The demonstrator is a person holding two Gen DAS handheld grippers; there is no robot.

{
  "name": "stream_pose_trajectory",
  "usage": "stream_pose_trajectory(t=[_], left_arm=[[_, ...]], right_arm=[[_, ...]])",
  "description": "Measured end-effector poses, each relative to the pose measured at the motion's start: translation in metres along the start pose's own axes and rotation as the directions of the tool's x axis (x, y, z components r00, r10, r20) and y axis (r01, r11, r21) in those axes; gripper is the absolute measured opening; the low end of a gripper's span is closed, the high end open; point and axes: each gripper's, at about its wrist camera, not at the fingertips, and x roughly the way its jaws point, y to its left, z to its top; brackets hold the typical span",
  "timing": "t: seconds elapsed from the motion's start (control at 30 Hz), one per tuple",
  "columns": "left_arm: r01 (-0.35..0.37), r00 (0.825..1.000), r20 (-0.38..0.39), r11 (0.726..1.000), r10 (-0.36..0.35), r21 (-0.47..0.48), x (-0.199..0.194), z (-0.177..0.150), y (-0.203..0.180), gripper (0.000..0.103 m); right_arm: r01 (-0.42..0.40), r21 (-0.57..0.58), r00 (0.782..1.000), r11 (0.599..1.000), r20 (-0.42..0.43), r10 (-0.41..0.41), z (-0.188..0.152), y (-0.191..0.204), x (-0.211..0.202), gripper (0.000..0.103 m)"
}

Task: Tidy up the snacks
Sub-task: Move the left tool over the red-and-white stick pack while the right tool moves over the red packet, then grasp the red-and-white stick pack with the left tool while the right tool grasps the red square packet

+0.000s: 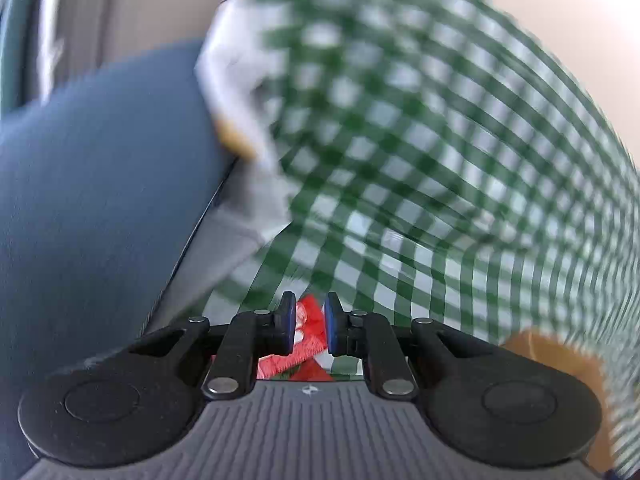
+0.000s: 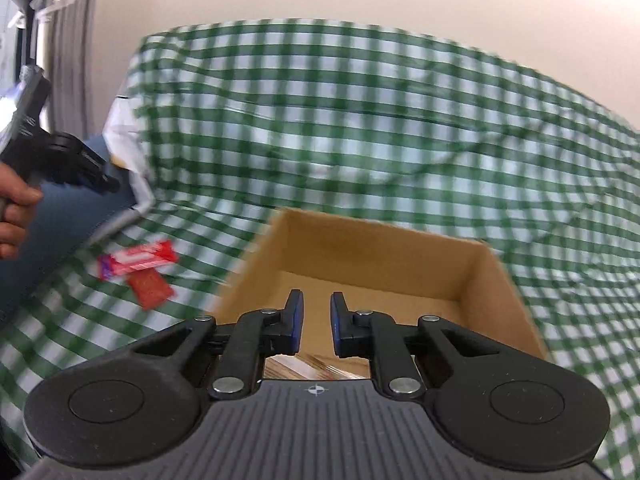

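Left wrist view, blurred: the left gripper (image 1: 310, 326) hangs over red snack wrappers (image 1: 308, 344) on the green-and-white checked cloth (image 1: 440, 160), jaws slightly apart, gripping nothing.

Right wrist view: the right gripper (image 2: 316, 326), jaws slightly apart and empty, is above an open brown cardboard box (image 2: 384, 248) holding a pale striped packet (image 2: 304, 366). A red-and-white snack bar (image 2: 138, 262) and a flat red sachet (image 2: 150, 288) lie left of the box.
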Motion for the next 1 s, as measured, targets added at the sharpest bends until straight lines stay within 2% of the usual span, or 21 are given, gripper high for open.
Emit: stream_pose_trajectory(t=[0.13,0.23,0.3,0.33,0.37,0.47,0.57,0.63,0.77,0.8,0.83,0.87,0.9,0.93,1.0], left_arm=[[-0.006,0.999,-0.044,0.999,0.004,-0.051,0.005,0.006,0.018,0.015],[0.009,0.997,-0.078,0.996,-0.016,-0.086,0.008,0.007,0.032,0.015],[0.015,0.995,-0.101,0.993,-0.026,-0.113,0.011,0.006,0.039,0.015],[0.016,0.993,-0.112,0.992,-0.03,-0.125,0.012,0.005,0.042,0.015],[0.019,0.992,-0.12,0.991,-0.035,-0.133,0.014,0.005,0.045,0.015],[0.032,0.991,-0.129,0.992,-0.048,-0.122,0.019,0.002,0.045,0.015],[0.023,0.989,-0.141,0.992,-0.041,-0.126,0.022,0.003,0.046,0.015],[0.021,0.989,-0.144,0.992,-0.039,-0.121,0.024,0.003,0.046,0.016],[0.025,0.989,-0.141,0.994,-0.04,-0.102,0.029,0.002,0.043,0.018],[0.022,0.988,-0.147,0.995,-0.037,-0.1,0.032,0.0,0.044,0.018],[0.017,0.987,-0.157,0.995,-0.032,-0.099,0.035,-0.002,0.045,0.018],[0.013,0.986,-0.165,0.995,-0.03,-0.102,0.037,-0.003,0.046,0.018],[0.017,0.986,-0.161,0.994,-0.034,-0.106,0.038,-0.003,0.047,0.019],[0.024,0.988,-0.152,0.994,-0.04,-0.103,0.037,-0.004,0.046,0.025],[0.035,0.989,-0.137,0.995,-0.047,-0.089,0.036,-0.005,0.044,0.032]], right_arm=[[-0.107,-0.058,0.994,0.993,-0.008,0.107,0.039,0.058,0.028,0.016],[-0.172,-0.091,0.984,0.981,-0.064,0.167,0.056,0.102,0.069,0.024],[-0.217,-0.085,0.966,0.972,-0.16,0.202,0.061,0.125,0.105,0.047],[-0.25,-0.077,0.95,0.965,-0.214,0.229,0.061,0.134,0.125,0.062],[-0.269,-0.085,0.939,0.959,-0.245,0.241,0.06,0.144,0.142,0.067],[-0.257,-0.175,0.93,0.95,-0.314,0.193,0.053,0.168,0.188,0.071],[-0.257,-0.164,0.906,0.952,-0.385,0.178,0.044,0.174,0.227,0.073],[-0.276,-0.154,0.884,0.949,-0.429,0.187,0.032,0.176,0.244,0.076],[-0.294,-0.172,0.866,0.94,-0.463,0.187,0.015,0.179,0.259,0.075],[-0.299,-0.154,0.866,0.942,-0.458,0.199,0.014,0.176,0.258,0.074],[-0.316,-0.131,0.859,0.94,-0.459,0.225,0.014,0.174,0.256,0.06],[-0.337,-0.116,0.854,0.935,-0.455,0.251,0.015,0.171,0.253,0.039],[-0.343,-0.126,0.858,0.931,-0.445,0.256,0.014,0.17,0.251,0.024],[-0.342,-0.15,0.864,0.928,-0.437,0.248,0.014,0.171,0.246,0.004],[-0.335,-0.161,0.878,0.928,-0.411,0.246,0.012,0.168,0.234,0.003]])
